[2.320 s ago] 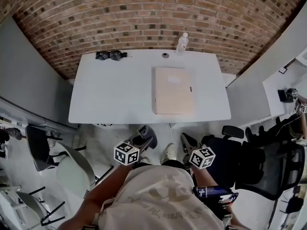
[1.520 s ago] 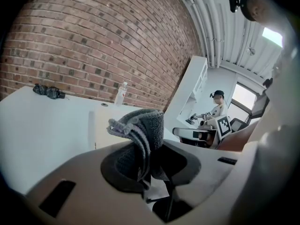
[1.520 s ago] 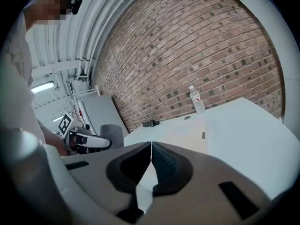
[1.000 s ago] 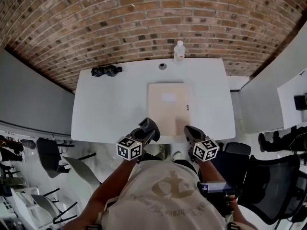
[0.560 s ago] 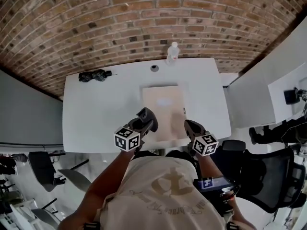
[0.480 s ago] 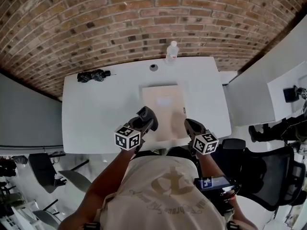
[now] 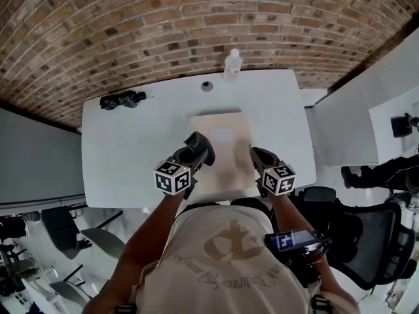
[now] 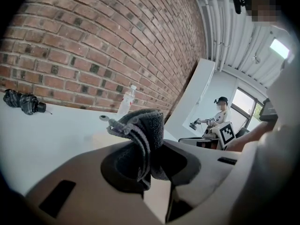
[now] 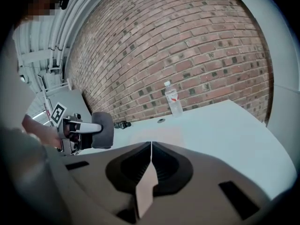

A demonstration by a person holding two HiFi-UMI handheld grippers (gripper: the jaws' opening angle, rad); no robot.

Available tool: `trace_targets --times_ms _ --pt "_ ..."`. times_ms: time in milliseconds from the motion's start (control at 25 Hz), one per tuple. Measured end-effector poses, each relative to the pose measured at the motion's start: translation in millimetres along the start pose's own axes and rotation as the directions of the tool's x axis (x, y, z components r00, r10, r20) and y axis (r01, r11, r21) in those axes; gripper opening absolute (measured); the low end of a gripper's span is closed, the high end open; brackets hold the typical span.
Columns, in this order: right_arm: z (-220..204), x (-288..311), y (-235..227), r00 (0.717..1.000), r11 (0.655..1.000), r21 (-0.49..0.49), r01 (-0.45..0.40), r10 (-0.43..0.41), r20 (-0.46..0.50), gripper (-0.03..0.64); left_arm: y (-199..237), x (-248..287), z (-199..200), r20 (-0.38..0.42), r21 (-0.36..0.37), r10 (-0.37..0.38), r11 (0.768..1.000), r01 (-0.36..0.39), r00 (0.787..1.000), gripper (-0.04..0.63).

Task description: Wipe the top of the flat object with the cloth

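A tan flat object (image 7: 222, 146) lies in the middle of the white table (image 7: 124, 156). My left gripper (image 7: 198, 150) is shut on a bunched dark grey cloth (image 8: 141, 138), which hangs over the flat object's left side. In the right gripper view that cloth (image 9: 101, 129) shows at the left, beside the flat object (image 9: 158, 136). My right gripper (image 7: 256, 156) hovers at the flat object's right near corner. Its jaws (image 9: 151, 148) are shut with nothing between them.
A clear water bottle (image 7: 231, 63) stands at the table's far edge with a small round cap (image 7: 207, 86) beside it. A black bundle (image 7: 118, 101) lies at the far left. A brick wall runs behind the table; office chairs (image 7: 366, 241) stand to the right.
Both grippers have moved forward from the table's near edge to over the flat object. The left one still carries the cloth. The right jaws stayed shut.
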State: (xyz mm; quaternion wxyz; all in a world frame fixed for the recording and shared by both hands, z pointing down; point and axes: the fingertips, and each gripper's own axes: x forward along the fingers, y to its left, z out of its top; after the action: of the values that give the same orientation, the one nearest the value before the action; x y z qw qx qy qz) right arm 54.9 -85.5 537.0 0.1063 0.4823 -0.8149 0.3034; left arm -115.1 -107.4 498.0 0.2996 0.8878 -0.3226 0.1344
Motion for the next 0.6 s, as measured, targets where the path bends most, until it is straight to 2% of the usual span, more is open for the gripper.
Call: trace_targets --times_ms 240,480,600 --pt "8 25 -33 0.998 1.0 0.0 -0.029 0.029 -0.051 0.023 3 34 13 -0.031 0.012 0.048 0.999 -0.048 0.998 0.101" --pt "-4 49 -55 0.989 0.997 0.017 -0.073 0.075 -0.128 0.025 9 75 35 -0.04 0.037 0.096 0.995 -0.094 0.995 0.101" --pt "-12 58 -65 0.984 0.996 0.057 -0.075 0.083 -0.16 0.037 19 94 49 -0.035 0.041 0.126 0.991 -0.125 0.991 0.101"
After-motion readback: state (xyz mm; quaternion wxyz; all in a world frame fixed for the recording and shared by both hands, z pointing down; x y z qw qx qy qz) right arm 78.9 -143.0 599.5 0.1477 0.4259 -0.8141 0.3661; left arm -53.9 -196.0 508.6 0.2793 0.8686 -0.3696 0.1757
